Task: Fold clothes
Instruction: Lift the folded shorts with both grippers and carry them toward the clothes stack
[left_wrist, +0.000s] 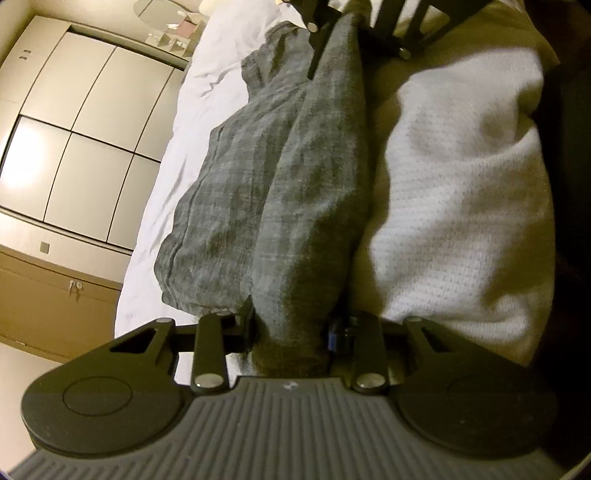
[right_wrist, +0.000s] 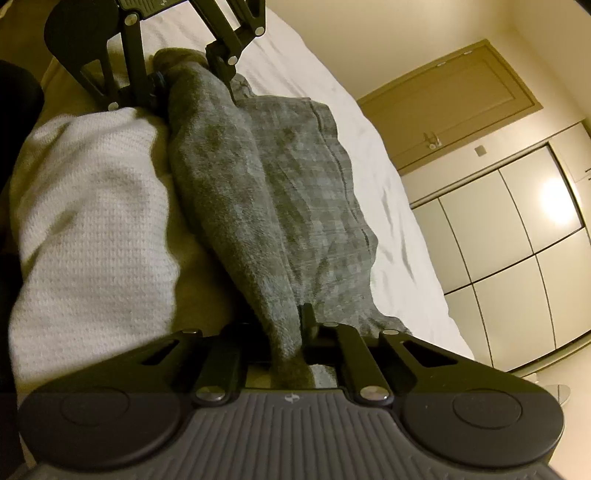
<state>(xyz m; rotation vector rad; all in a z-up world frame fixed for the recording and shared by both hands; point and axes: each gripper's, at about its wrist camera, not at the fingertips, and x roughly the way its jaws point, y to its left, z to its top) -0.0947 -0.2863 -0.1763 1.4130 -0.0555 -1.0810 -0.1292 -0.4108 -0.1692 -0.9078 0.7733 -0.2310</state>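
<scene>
Grey checked garment (left_wrist: 280, 177) hangs stretched mid-frame between left gripper (left_wrist: 291, 332) and right gripper (right_wrist: 291, 343), each clamped on an end, over white bed (right_wrist: 369, 147); folding unfinished, stage unclear.

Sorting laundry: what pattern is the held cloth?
Grey checked cloth, clearest in the right wrist view.

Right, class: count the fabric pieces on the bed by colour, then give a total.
Grey checked fleece garment, stretched between the left gripper and right gripper: 1
White waffle-knit cloth: 1
White bed sheet: 1
Total: 3
</scene>
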